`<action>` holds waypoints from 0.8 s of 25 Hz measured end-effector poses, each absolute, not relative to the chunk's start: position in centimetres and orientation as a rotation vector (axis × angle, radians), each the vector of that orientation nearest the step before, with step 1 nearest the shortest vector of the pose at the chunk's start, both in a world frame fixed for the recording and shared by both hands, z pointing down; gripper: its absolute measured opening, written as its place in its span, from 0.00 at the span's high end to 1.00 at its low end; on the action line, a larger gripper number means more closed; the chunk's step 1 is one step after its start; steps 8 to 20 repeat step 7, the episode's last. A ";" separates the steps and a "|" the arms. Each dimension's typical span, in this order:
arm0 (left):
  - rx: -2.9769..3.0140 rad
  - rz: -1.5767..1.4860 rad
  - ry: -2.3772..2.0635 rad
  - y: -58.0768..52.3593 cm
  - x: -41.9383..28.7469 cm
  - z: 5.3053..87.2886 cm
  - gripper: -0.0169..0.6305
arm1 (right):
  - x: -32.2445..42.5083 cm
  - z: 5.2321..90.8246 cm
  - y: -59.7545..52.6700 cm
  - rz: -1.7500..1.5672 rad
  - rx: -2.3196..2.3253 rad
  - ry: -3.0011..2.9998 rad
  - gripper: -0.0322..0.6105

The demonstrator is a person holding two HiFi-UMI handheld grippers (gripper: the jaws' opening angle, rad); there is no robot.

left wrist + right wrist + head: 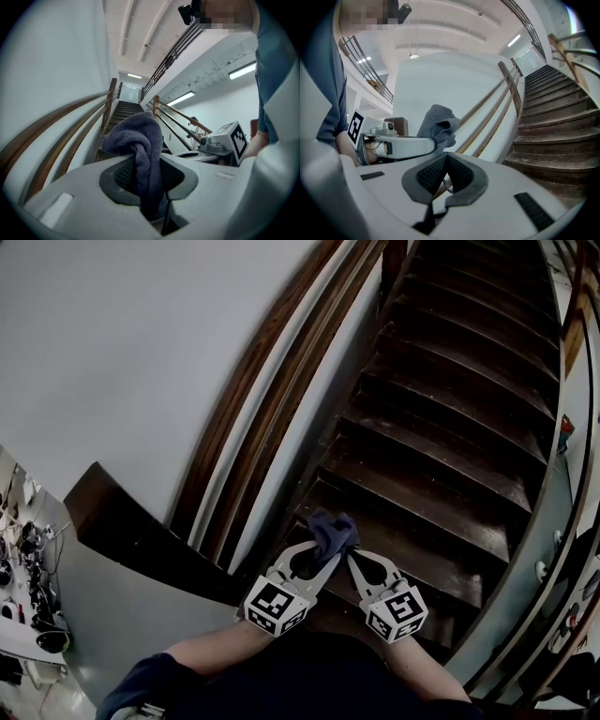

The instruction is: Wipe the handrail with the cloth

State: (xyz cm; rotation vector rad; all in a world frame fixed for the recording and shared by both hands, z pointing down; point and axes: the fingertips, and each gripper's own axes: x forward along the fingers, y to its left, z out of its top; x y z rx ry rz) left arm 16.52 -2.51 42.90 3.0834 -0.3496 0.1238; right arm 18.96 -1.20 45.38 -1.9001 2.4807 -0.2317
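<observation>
A dark blue-grey cloth (333, 532) is bunched between the jaws of my left gripper (330, 553), which is shut on it. In the left gripper view the cloth (139, 140) stands up out of the closed jaws of that gripper (146, 185). My right gripper (353, 561) is right beside the left one, shut, with its pads (454, 171) together and nothing between them. From the right gripper view the cloth (438, 123) shows just ahead. The brown wooden handrail (267, 390) runs up the white wall on the left, apart from both grippers. It also shows as the handrail (56, 124) and the handrail (490, 115).
Dark wooden stairs (450, 418) climb ahead. A second railing (562, 474) borders them on the right. A dark wooden end block (122, 521) sits at the foot of the wall rails. A cluttered desk (28, 596) lies at the lower left.
</observation>
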 end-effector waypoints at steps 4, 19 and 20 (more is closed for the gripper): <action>3.083 0.119 -0.359 -2.4 16.6 42.9 0.82 | 19.0 45.4 -1.0 -0.233 -1.896 2.482 0.94; 3.081 0.118 -0.362 -2.6 16.5 42.9 0.82 | 19.0 45.4 -1.1 -0.236 -1.894 2.481 0.94; 3.081 0.118 -0.362 -2.6 16.5 42.9 0.82 | 19.0 45.4 -1.1 -0.236 -1.894 2.481 0.94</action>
